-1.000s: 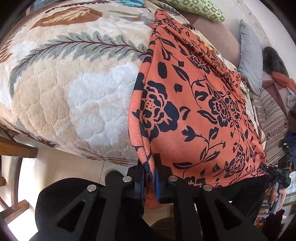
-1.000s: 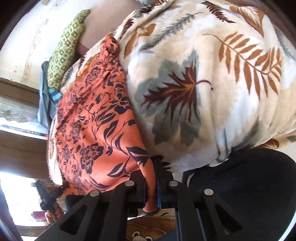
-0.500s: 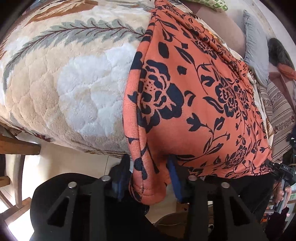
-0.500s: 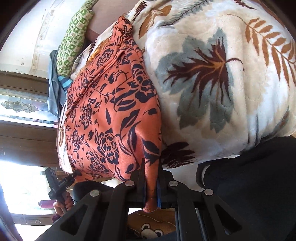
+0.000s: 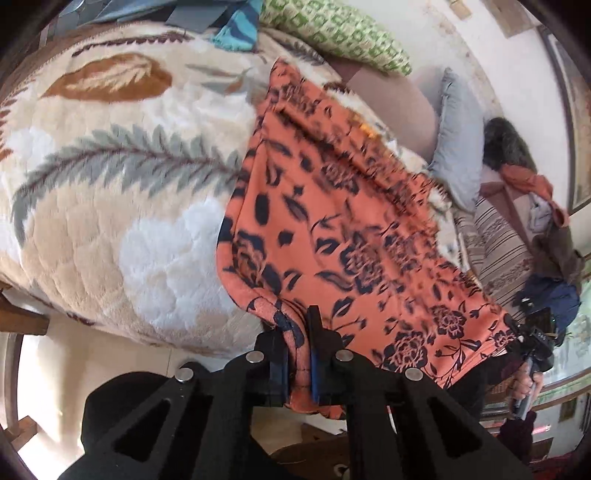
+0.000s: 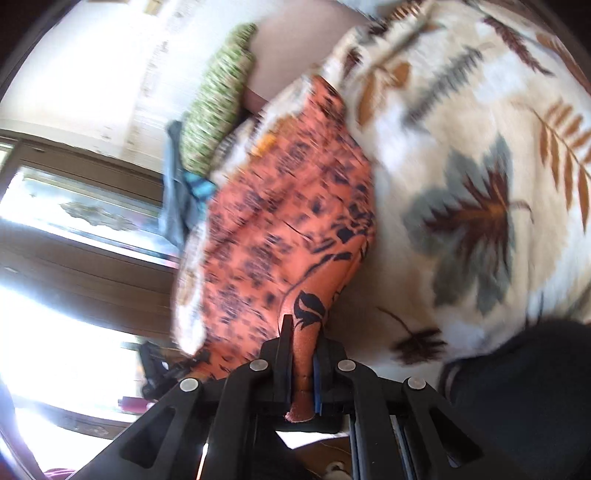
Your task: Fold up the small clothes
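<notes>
An orange garment with a dark floral print [image 5: 351, 240] lies across a cream leaf-patterned blanket [image 5: 110, 184], its near edge lifted. My left gripper [image 5: 299, 332] holds the garment's near left corner; its jaws are closing, with the cloth pinched between the pads. My right gripper [image 6: 303, 332] is shut on the other near corner of the garment [image 6: 288, 229], and a tail of cloth hangs below its fingers. In the left wrist view the right gripper [image 5: 532, 339] shows at the garment's far right corner. The right wrist view is motion-blurred.
The blanket [image 6: 480, 166] covers a bed. A green patterned pillow [image 5: 332, 33], a grey pillow [image 5: 458, 147] and a striped cushion [image 5: 495, 251] lie at the far side. Wooden furniture [image 5: 22, 321] stands at the left. A person's dark clothing [image 6: 517, 406] fills the lower right.
The left jaws stood apart around the corner half a second ago and have closed on it again. Both grippers have risen, lifting the garment's near edge off the blanket's edge.
</notes>
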{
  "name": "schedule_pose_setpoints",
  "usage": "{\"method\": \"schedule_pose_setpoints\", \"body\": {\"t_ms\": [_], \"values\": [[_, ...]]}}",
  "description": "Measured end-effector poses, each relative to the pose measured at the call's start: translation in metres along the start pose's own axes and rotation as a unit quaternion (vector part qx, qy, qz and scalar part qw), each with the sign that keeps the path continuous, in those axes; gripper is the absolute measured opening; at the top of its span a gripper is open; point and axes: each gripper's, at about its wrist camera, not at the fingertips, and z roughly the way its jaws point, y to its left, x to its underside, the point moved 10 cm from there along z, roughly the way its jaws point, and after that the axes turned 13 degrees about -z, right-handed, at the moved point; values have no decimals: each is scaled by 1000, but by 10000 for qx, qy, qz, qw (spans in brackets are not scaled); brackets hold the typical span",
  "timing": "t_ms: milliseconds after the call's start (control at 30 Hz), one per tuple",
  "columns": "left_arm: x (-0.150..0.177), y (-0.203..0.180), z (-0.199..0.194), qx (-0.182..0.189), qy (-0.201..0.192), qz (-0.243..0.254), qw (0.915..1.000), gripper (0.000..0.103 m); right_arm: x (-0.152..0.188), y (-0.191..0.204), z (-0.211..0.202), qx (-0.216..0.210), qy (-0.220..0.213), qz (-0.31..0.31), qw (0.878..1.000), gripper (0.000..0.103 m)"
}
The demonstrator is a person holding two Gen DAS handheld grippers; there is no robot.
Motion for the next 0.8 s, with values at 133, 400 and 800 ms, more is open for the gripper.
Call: {"method": "schedule_pose_setpoints", "body": {"t_ms": [133, 400, 800], "values": [[-41, -39, -41, 462, -464, 64, 9978, 8, -40, 28, -18, -463, -615, -168, 9969, 8], [-131, -102, -60, 610, -1076, 240, 9920, 8, -114, 47, -10, -1014, -1346, -36, 9857, 8], [-275, -95, 67, 12, -701, -393, 9968, 9, -258, -73, 85, -544, -1808, 1277, 9737, 8]]}}
